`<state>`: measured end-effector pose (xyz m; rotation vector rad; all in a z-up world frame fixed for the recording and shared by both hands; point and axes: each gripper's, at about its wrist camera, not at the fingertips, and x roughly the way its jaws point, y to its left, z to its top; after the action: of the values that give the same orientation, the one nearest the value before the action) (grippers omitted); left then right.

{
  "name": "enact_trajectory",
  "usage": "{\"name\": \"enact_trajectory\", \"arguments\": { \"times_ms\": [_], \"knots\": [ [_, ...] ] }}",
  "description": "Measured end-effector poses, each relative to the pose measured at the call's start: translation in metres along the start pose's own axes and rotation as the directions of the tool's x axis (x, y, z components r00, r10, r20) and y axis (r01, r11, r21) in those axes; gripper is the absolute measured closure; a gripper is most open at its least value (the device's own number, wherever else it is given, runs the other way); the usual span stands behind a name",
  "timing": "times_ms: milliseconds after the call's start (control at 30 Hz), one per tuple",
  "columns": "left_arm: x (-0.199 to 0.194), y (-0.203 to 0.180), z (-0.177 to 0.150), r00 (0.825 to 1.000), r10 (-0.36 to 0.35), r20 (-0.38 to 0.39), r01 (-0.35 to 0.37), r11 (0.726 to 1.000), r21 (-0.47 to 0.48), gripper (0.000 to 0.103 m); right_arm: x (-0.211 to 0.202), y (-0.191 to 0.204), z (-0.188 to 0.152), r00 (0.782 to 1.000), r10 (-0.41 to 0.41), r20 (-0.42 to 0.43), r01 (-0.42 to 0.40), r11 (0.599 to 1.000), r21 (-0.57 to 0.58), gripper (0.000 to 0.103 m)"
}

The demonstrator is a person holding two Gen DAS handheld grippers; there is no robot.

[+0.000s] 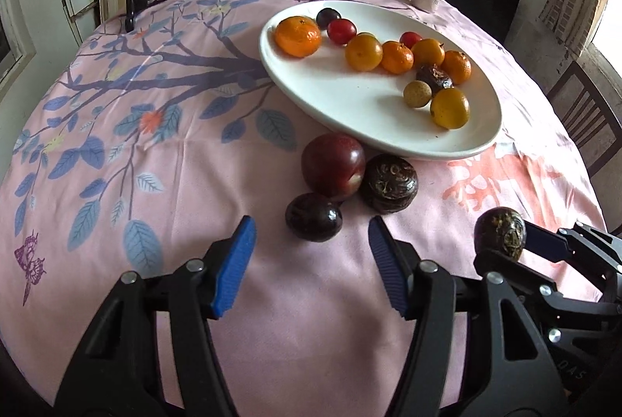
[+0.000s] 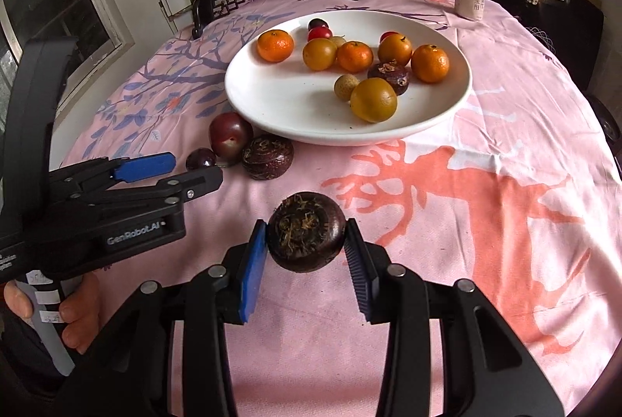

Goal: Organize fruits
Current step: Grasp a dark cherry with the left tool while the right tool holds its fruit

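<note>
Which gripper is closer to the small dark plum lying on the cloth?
Left. The left gripper is open right before the plum; the right gripper, off to its right, holds a water chestnut.

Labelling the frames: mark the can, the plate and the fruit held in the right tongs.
can (image 2: 471, 3): right wrist view, middle of its side.
plate (image 2: 272, 106): right wrist view, bare near part of the dish.
held fruit (image 2: 305, 231): right wrist view, its fibrous top, between the right tongs' pads.

Both wrist views look forward along their own tongs, low and close above the surface (image 1: 194, 160). The left camera sits left of the right one. Both share the white plate (image 1: 295, 82) (image 2: 272, 106) of fruit ahead.
</note>
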<state>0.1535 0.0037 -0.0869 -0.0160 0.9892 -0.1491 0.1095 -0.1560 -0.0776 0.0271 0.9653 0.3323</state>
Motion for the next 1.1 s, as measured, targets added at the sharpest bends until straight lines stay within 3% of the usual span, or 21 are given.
{"name": "enact_trajectory", "arguments": {
  "times_ms": [33, 67, 500, 1100],
  "knots": [
    [0.003, 0.0, 0.001, 1.0, -0.003, -0.012, 0.003, 1.0, -0.001, 0.064, -0.001, -0.001, 0.0, 1.0, 0.001, 0.001, -0.001, 1.0, 0.004, 0.063],
    [0.007, 0.002, 0.001, 1.0, -0.011, -0.027, 0.011, 1.0, -0.005, 0.071, -0.001, -0.002, 0.0, 1.0, 0.001, 0.002, -0.001, 1.0, 0.007, 0.063],
    [-0.026, 0.007, -0.003, 0.995, -0.068, 0.068, 0.07, 0.997, -0.027, 0.072, -0.003, 0.002, 0.002, 1.0, 0.009, 0.005, -0.009, 1.0, 0.008, 0.063],
    [-0.053, 0.008, -0.01, 0.99, -0.098, 0.1, 0.101, 0.995, -0.025, 0.072, -0.017, 0.01, 0.0, 0.999, 0.007, 0.032, -0.007, 1.0, -0.004, 0.063]
  ]
}}
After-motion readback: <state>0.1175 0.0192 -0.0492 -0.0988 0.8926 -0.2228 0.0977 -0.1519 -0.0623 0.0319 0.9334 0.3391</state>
